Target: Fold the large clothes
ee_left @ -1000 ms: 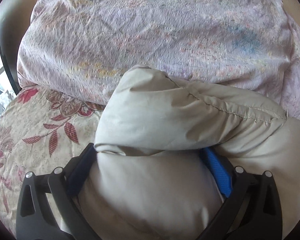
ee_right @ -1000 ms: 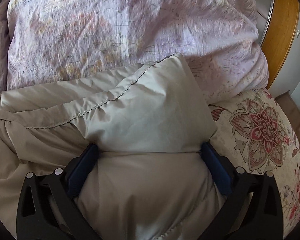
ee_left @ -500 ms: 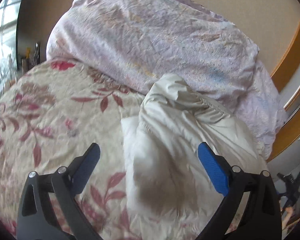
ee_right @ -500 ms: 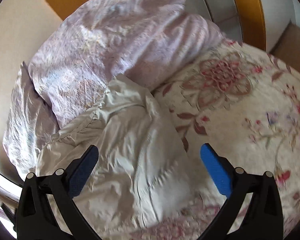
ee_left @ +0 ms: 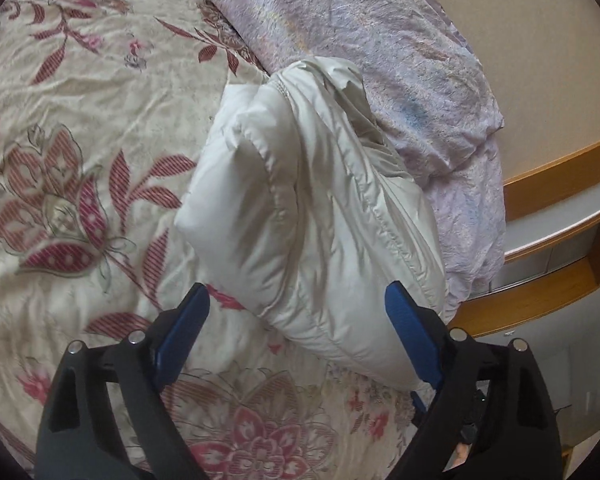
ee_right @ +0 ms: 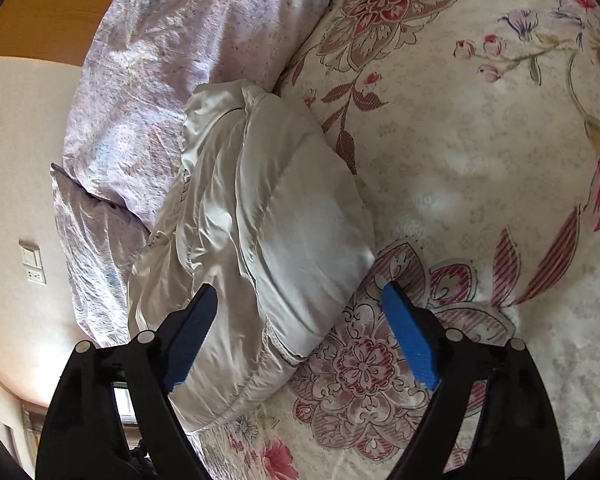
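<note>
A pale grey-beige puffy quilted jacket [ee_left: 316, 216], folded into a thick bundle, lies on a cream bedspread printed with red and pink flowers [ee_left: 80, 152]. Its far side rests against a crumpled lilac floral duvet [ee_left: 380, 60] heaped at the far end of the bed. In the left wrist view the left gripper [ee_left: 298, 336] hangs above the near end of the bundle, its black arms ending in blue pads; its jaws have just been closing a little yet stand wide apart, and the pads press on nothing. The near corner of the jacket shows between them, the right pad close by the jacket's edge and the left pad over bare bedspread. Beyond the bed on the right are a beige wall and a wooden shelf unit with orange-brown edging [ee_left: 556, 220]. In the right wrist view the right gripper [ee_right: 300, 332] is likewise agape, its jaws also just having narrowed slightly without clasping anything. The jacket [ee_right: 260, 240] lies in the left half of its span, the left pad over the fabric and the right pad over the flowered bedspread [ee_right: 480, 160]. The lilac duvet [ee_right: 172, 60] sits at the far left, and a white wall switch plate [ee_right: 32, 266] is on the wall at the left.
</note>
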Motion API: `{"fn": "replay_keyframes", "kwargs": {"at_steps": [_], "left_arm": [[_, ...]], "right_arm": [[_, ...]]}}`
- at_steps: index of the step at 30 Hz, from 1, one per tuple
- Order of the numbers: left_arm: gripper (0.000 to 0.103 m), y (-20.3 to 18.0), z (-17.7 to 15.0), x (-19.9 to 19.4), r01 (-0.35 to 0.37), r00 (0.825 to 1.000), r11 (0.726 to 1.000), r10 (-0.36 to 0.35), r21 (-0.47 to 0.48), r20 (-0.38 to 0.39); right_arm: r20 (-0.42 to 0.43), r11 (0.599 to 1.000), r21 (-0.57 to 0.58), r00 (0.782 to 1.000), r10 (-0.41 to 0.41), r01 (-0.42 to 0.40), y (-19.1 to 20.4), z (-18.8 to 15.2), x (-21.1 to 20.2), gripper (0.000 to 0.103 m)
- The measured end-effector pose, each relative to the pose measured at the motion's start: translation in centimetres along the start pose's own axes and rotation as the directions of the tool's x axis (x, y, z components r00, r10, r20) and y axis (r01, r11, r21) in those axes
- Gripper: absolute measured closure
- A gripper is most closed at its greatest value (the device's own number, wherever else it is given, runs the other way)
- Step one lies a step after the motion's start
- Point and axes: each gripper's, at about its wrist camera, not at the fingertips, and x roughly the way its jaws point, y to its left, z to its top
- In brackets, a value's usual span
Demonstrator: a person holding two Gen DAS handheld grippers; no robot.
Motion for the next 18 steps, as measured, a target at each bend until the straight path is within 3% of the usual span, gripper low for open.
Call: {"fn": "replay_keyframes", "kwargs": {"at_steps": [4,10,15,18], "left_arm": [[0.025,-0.7,-0.7,1.7,0.018,1.000,0.999,-0.018,-0.036,0.001],[0.034,0.5,-1.0,2.7,0.056,0.997,0.991,-0.050,-0.123,0.053],[0.035,1.0,-0.5,2.8,0.110,0.991,0.981,-0.096,-0.157,0.091],[0.045,1.1,-0.3,3.1,0.118,0.989,0.980,-0.101,-0.161,0.111]], "right_arm": [[-0.012,0.999,0.016,0.999,0.039,-0.038,0.2,-0.5,1.0,0.030],[0.040,0.999,-0.012,0.999,0.030,-0.029,0.9,-0.5,1.6,0.030],[0.084,0.998,-0.005,0.994,0.068,-0.067,0.9,-0.3,1.8,0.030],[0.100,0.999,-0.006,0.994,0.053,-0.053,0.6,-0.3,2.0,0.045]]}}
